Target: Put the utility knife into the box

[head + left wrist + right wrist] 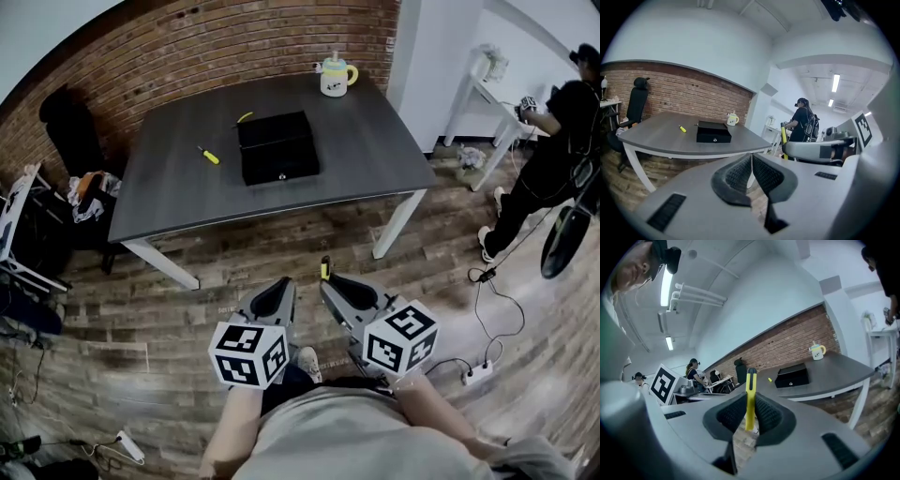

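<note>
The yellow utility knife [750,397] stands upright between the pads of my right gripper [749,413], which is shut on it; its tip pokes above the jaws in the head view [325,269]. The black box [277,147] lies closed on the dark grey table [178,192], well ahead of both grippers. It also shows far off as the box [713,132] and the box [792,376]. My left gripper [279,292] hangs beside the right gripper [333,283] over the wooden floor. Its pads [740,174] are pressed together with nothing between them.
A small yellow tool [208,156] lies left of the box, and a mug [336,78] stands at the table's far edge. A black chair [64,122] and clutter sit at the left. A person [553,141] stands at the right by a white table [487,94]. Cables and a power strip [476,373] lie on the floor.
</note>
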{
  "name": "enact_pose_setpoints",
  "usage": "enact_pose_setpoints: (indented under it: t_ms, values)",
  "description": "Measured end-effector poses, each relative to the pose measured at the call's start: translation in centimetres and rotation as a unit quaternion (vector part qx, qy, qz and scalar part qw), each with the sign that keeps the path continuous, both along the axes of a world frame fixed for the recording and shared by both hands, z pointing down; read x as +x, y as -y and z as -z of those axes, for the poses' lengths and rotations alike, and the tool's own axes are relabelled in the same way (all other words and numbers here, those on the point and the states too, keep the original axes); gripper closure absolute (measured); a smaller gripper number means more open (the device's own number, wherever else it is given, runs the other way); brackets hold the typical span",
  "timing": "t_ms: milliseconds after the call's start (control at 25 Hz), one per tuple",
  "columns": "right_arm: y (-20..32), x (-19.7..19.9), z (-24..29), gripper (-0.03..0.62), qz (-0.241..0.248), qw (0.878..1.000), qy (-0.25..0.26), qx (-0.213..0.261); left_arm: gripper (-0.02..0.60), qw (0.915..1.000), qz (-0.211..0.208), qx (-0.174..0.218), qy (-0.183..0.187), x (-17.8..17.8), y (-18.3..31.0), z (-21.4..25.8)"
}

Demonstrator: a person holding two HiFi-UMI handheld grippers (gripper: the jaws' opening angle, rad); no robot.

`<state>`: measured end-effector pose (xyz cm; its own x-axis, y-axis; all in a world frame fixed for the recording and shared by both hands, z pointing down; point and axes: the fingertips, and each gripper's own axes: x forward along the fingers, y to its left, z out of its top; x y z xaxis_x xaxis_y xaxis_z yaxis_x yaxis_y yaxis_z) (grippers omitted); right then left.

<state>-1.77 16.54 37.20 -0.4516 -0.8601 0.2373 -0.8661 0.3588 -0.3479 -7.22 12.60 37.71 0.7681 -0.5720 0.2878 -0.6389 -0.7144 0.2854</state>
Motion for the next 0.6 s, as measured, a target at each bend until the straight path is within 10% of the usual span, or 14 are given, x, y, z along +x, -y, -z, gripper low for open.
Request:
enact_pose_setpoints:
  t_ms: [600]
  values:
    - [7.4,1.7,-1.4,0.531,-0.024,0.999,-0.006,-0.036,0.555,0.9991,-0.001,-0.041,-0.013,-0.6,7.3,-1.7]
